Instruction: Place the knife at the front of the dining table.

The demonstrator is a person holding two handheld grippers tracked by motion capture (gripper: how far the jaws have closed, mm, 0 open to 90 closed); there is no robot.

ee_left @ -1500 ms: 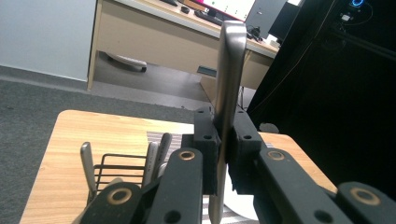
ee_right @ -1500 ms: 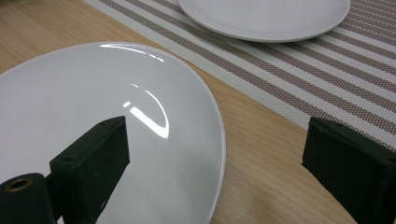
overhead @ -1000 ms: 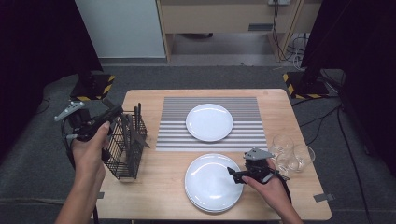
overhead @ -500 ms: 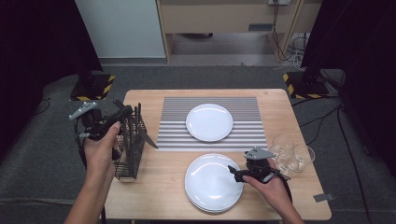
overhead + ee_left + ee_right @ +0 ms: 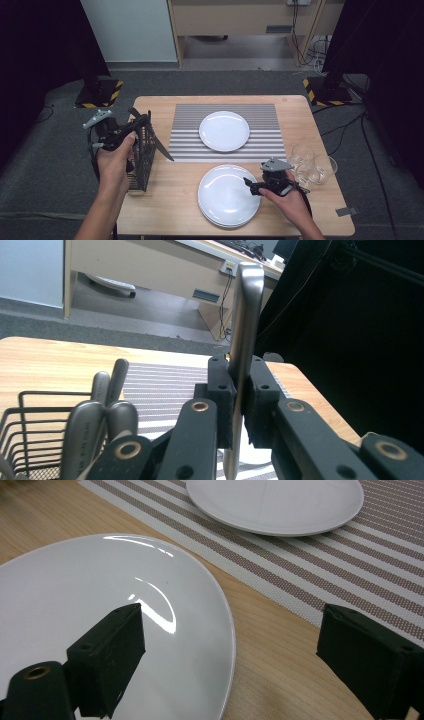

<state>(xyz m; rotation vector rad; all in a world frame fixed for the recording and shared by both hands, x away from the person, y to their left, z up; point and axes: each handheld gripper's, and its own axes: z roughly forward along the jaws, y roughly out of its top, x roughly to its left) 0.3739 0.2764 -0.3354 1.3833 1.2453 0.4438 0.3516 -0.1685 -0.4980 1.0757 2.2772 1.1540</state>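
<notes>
Left gripper (image 5: 131, 131) is raised over the wire cutlery basket (image 5: 142, 155) at the left side of the table (image 5: 165, 200); jaws clamped flat on the handle of a table knife (image 5: 244, 340). In the high view the knife (image 5: 157, 145) slants down and right from the jaws, blade tip reaching over the left edge of the striped placemat (image 5: 185, 135), clear of the basket. Left gripper view: the handle stands nearly upright between the two pads, rounded end well above them. More cutlery handles (image 5: 102, 410) stand in the basket (image 5: 20, 430) at lower left of that view; which pieces they are cannot be told. Right gripper (image 5: 255, 186) sits low at the right rim of the near stack of white plates (image 5: 227, 197); jaws spread wide, nothing between them. Right gripper view: one jaw is over the plate stack (image 5: 100, 620), the other over bare wood at the right, so the rim lies between them; whether either pad touches the plate cannot be told. A single white plate (image 5: 224, 131) lies on the placemat, far of the stack. Two clear glasses (image 5: 312, 167) stand at the right table edge, just beside the right hand (image 5: 292, 202).
</notes>
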